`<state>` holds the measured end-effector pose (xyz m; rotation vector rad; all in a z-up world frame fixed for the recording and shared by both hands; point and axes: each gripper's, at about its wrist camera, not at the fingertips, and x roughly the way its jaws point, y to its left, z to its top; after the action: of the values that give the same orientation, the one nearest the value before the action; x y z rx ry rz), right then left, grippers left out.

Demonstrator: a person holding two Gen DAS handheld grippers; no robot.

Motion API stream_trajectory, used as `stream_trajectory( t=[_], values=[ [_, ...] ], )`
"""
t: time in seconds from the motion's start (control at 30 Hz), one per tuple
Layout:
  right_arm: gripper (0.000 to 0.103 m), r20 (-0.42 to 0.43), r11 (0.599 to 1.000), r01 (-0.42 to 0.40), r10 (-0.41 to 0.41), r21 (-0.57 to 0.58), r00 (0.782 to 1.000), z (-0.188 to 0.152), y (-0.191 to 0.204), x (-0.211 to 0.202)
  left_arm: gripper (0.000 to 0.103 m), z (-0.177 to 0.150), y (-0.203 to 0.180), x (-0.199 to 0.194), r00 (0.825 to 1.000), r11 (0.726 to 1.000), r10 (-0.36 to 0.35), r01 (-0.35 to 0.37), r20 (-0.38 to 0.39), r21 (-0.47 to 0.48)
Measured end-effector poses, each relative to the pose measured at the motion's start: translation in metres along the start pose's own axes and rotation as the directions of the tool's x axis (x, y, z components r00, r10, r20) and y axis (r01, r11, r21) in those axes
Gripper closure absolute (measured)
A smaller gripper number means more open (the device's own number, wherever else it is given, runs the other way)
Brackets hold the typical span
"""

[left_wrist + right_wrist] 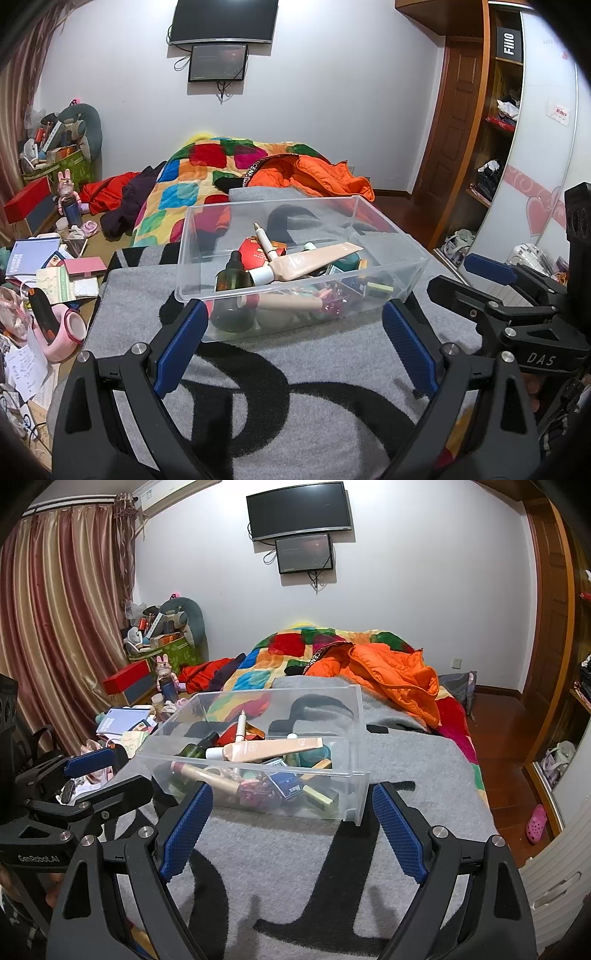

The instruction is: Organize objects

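A clear plastic bin (376, 218) (354, 716) sits on a grey blanket with black lettering (314, 369) (424, 768). It holds several cosmetics: a beige tube (314, 260) (273, 748), a dark green dropper bottle (232, 275) (195, 747), a white pen-like stick (265, 242) (242, 725) and a blue box (290, 785). My left gripper (295, 317) stands open just short of the bin's near wall, nothing between its blue pads. My right gripper (291, 801) is open too, its pads on either side of the bin's near end without touching. Each gripper shows at the edge of the other's view.
Beyond the bin lie a patchwork quilt (177, 184) (258, 664) and an orange jacket (317, 177) (391, 675). Papers, boxes and a pink tape roll (72, 326) clutter the floor at left. A wardrobe (495, 129) stands at right, and a wood floor (495, 720).
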<state>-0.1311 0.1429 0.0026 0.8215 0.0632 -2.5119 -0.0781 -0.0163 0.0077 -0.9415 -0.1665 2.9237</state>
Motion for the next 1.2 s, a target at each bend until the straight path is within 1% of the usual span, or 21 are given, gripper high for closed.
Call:
stream_trajectory(
  t=[0.43, 0.6, 0.9, 1.2],
  values=[
    [0.016, 0.0, 1.0, -0.002, 0.002, 0.009, 1.0, -0.0008, 0.0001, 0.0007, 0.007, 0.001, 0.0015, -0.0004, 1.0, 1.0, -0.002, 0.002, -0.008, -0.013],
    [0.016, 0.001, 1.0, -0.003, 0.003, 0.011, 1.0, -0.0011, -0.0004, 0.0001, 0.007, 0.0016, 0.0015, 0.0007, 1.0, 1.0, -0.02, 0.02, -0.016, -0.023],
    [0.016, 0.002, 1.0, -0.005, 0.005, 0.027, 1.0, -0.0028, -0.0006, 0.0008, 0.007, -0.0007, -0.0025, -0.0007, 1.0, 1.0, -0.011, 0.011, 0.001, 0.001],
    [0.016, 0.0, 0.999, -0.008, 0.008, 0.032, 1.0, -0.0039, -0.0008, 0.0017, 0.007, -0.0028, -0.0026, 0.0004, 1.0, 1.0, -0.019, 0.019, -0.01, 0.0]
  ],
)
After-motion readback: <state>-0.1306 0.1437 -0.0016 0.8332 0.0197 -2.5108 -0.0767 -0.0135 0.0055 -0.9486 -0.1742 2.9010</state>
